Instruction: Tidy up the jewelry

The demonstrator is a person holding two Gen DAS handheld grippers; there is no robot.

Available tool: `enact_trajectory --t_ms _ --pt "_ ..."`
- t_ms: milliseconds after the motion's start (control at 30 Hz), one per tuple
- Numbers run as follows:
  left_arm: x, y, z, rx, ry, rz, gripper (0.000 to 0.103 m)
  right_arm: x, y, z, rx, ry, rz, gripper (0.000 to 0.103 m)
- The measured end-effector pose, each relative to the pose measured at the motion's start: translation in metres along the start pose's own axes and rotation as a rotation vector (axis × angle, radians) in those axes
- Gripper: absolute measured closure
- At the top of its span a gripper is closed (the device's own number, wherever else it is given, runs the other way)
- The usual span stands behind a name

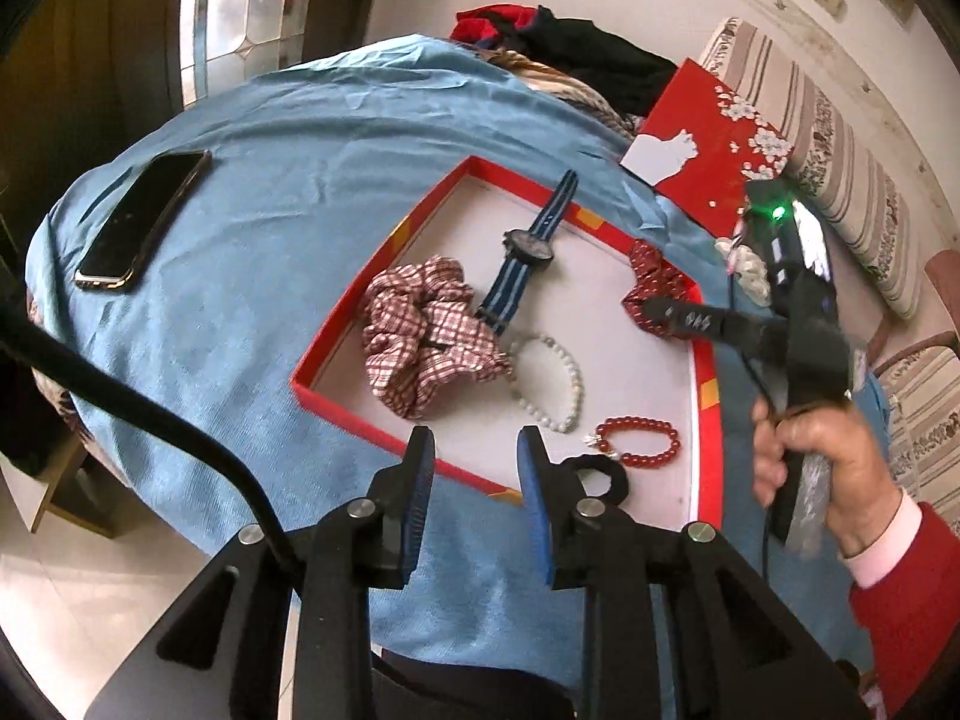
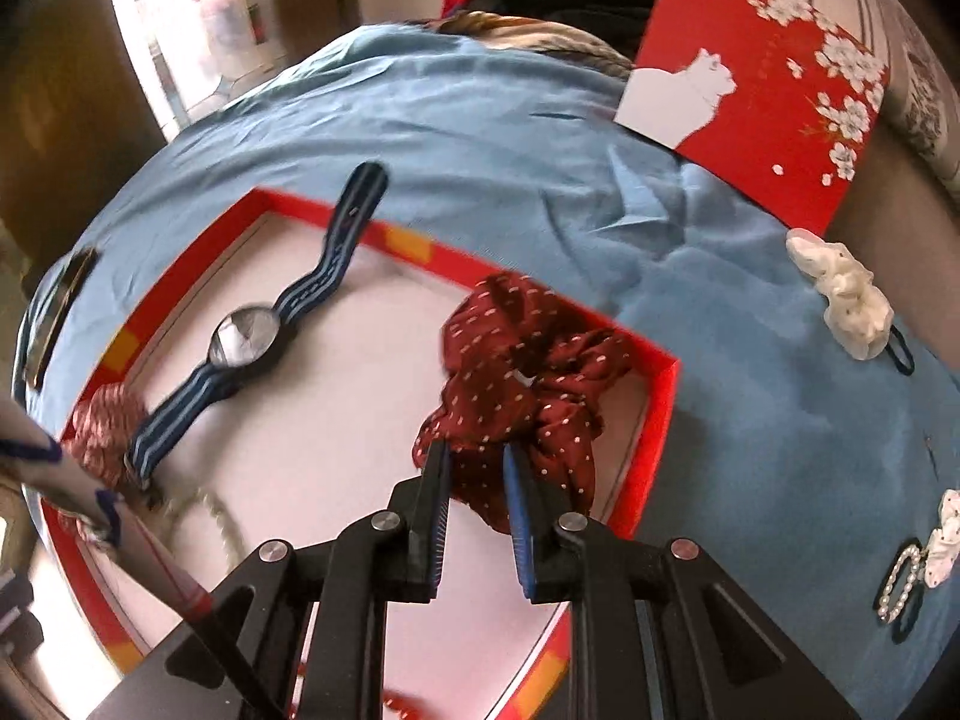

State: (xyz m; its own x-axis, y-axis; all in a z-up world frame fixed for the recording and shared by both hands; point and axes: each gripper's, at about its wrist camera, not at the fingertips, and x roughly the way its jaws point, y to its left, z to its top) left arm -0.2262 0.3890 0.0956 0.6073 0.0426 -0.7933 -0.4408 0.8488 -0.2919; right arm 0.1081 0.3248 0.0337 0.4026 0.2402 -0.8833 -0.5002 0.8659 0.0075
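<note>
Scrunchie (image 2: 516, 384), dark red, at box (image 2: 663, 396) right edge; right gripper (image 2: 474, 468) jaws apart, unclamped. Left gripper (image 1: 474, 456) apart, empty. Withdraw straight up, avoid snagging.

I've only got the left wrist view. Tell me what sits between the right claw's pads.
Observer: A fold of the dark red dotted scrunchie lies between the right claw's pads. Whether they press it, I cannot tell.
Operator: List what lies off to its right.
Observer: A white scrunchie on the blue cloth, with a dark hair tie touching it.
Operator: Name anything nearer the camera.
Observer: A pearl-studded clip beside a white dotted piece, at the view's right edge.
</note>
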Motion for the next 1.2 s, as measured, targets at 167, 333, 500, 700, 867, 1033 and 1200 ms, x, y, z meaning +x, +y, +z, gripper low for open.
enact_trajectory --t_ms 167,333,500,700,867,1033,1200 --pt "-0.006 -0.002 -0.004 -0.013 -0.001 0.017 0.076 -0.038 -0.013 -0.015 0.022 -0.062 0.056 0.065" --pt "-0.017 -0.025 -0.014 0.036 0.001 0.033 0.07 -0.084 -0.037 -0.069 -0.01 -0.105 0.041 0.062" --pt "-0.025 -0.063 -0.029 0.085 0.022 0.002 0.065 -0.126 -0.099 -0.135 0.086 -0.123 0.004 0.054" --pt "-0.031 -0.121 -0.047 0.167 0.039 -0.054 0.052 -0.167 -0.199 -0.21 0.291 -0.131 -0.107 0.051" --pt "-0.02 -0.175 -0.068 0.268 0.079 -0.075 0.049 -0.189 -0.274 -0.257 0.48 -0.14 -0.175 0.051" --pt "-0.003 -0.211 -0.088 0.305 0.131 -0.103 0.049 -0.189 -0.305 -0.265 0.56 -0.161 -0.151 0.051" --pt "0.012 -0.228 -0.105 0.321 0.17 -0.12 0.049 -0.166 -0.31 -0.243 0.547 -0.169 -0.107 0.051"
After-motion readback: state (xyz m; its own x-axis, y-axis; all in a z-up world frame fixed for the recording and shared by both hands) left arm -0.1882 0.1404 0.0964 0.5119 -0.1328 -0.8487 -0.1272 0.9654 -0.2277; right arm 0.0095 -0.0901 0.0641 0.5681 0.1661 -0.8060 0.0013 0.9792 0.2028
